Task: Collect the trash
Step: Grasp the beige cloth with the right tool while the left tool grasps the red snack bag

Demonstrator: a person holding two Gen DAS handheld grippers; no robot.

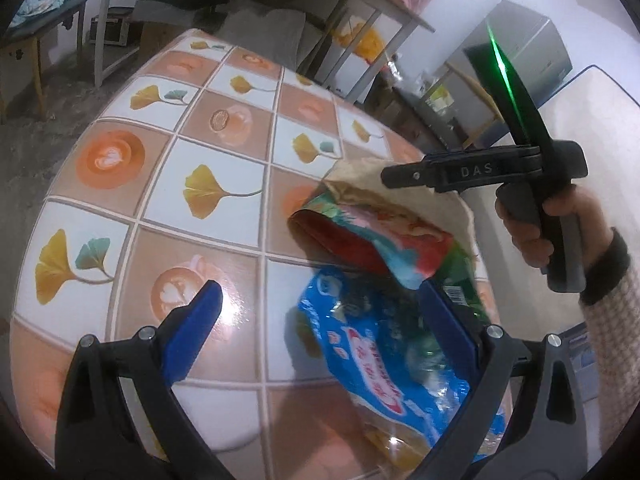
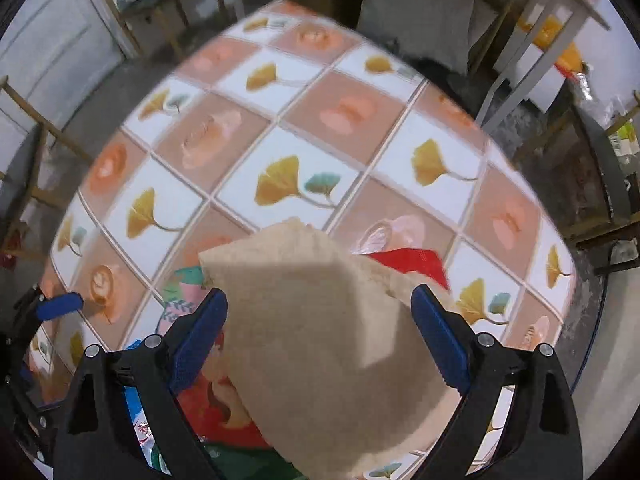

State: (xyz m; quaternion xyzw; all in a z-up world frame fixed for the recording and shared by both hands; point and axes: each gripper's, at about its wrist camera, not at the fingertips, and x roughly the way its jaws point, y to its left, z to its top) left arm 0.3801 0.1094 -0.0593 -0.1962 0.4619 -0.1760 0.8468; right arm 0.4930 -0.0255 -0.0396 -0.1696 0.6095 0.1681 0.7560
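Observation:
A blue snack wrapper (image 1: 384, 352) lies on the tiled table (image 1: 200, 184) at the lower right of the left wrist view. Beside it lies a red and teal colourful bag (image 1: 372, 236), partly under a beige paper piece (image 1: 360, 180). My left gripper (image 1: 320, 312) is open above the blue wrapper, its right finger (image 1: 448, 332) over the wrapper. My right gripper (image 2: 318, 320) is open, with the beige paper (image 2: 320, 340) between its fingers; I cannot tell if they touch it. The colourful bag (image 2: 208, 396) lies beneath it. The right gripper also shows in the left wrist view (image 1: 404, 178).
The tablecloth (image 2: 300, 152) has ginkgo leaf and coffee cup squares. Around the table stand a grey metal rack (image 1: 360, 20), a small dark side table (image 1: 40, 40), a grey cabinet (image 1: 516, 64) and a white board (image 1: 592, 120).

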